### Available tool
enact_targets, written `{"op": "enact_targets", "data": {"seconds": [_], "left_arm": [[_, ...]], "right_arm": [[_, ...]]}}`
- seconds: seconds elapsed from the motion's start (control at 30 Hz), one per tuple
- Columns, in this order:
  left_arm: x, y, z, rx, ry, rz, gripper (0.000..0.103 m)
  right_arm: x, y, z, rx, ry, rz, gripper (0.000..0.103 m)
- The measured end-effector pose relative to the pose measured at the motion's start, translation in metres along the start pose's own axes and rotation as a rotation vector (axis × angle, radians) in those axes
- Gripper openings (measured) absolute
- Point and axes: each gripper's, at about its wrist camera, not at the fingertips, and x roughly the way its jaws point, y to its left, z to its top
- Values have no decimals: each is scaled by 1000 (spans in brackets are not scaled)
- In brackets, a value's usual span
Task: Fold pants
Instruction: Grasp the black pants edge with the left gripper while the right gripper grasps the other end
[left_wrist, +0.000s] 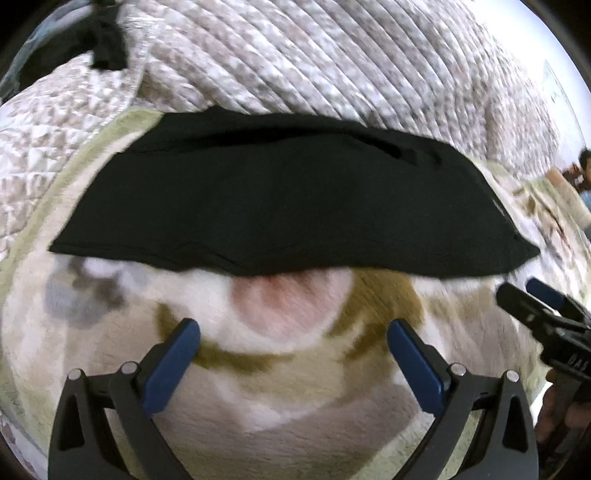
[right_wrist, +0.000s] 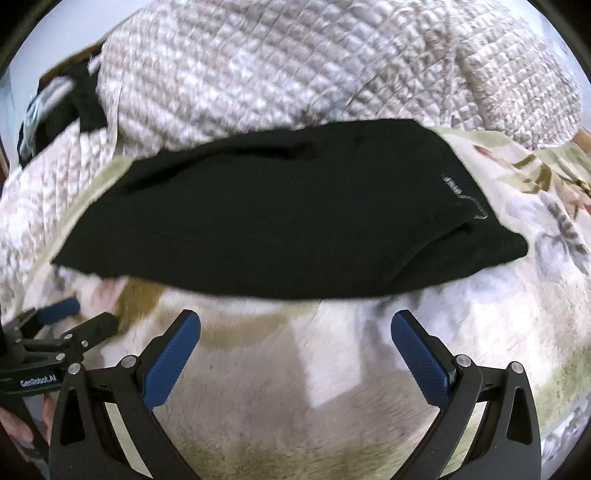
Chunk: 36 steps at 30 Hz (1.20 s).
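Observation:
Black pants (left_wrist: 288, 199) lie folded in a long band across a floral bedspread (left_wrist: 288, 398); they also show in the right wrist view (right_wrist: 277, 221), with a small white logo near their right end. My left gripper (left_wrist: 293, 330) is open and empty, a little short of the pants' near edge. My right gripper (right_wrist: 295, 321) is open and empty, also just short of the near edge. The right gripper shows at the right edge of the left wrist view (left_wrist: 532, 291), and the left gripper at the left edge of the right wrist view (right_wrist: 85, 314).
A quilted beige blanket (left_wrist: 314, 55) is heaped behind the pants, also seen in the right wrist view (right_wrist: 295, 66). Dark clothing (left_wrist: 107, 40) lies at the far left. A person (left_wrist: 585, 173) is at the far right.

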Motion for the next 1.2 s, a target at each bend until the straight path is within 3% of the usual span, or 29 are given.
{"op": "enact_targets", "data": {"seconds": [0.17,0.37,0.47,0.67,0.83,0.93,1.0,1.07,1.2], "left_arm": [[-2,42,9,-149,-25,26,102],[1,86,22,-339,-30,-93,99],[10,103,28,-428,-27,-137,98],[22,116,43,-485,-73,-136,96],[29,127,50,-510,-101,-92,79],[30,135,51,-515,-111,-55,54],[32,143,50,-538,-104,-25,17],[35,152,48,-563,-93,-14,7],[35,151,54,-530,-88,-3,4]], "right_arm": [[13,-29,3,121,59,6,103],[20,-53,16,242,55,66,102],[31,-74,25,342,45,102,93],[46,-127,36,591,-9,211,65],[47,-147,33,682,-29,232,42],[46,-151,33,691,-32,211,24],[44,-156,31,702,-42,204,16],[47,-157,33,694,-41,194,14],[50,-159,36,682,-33,191,6]]}}
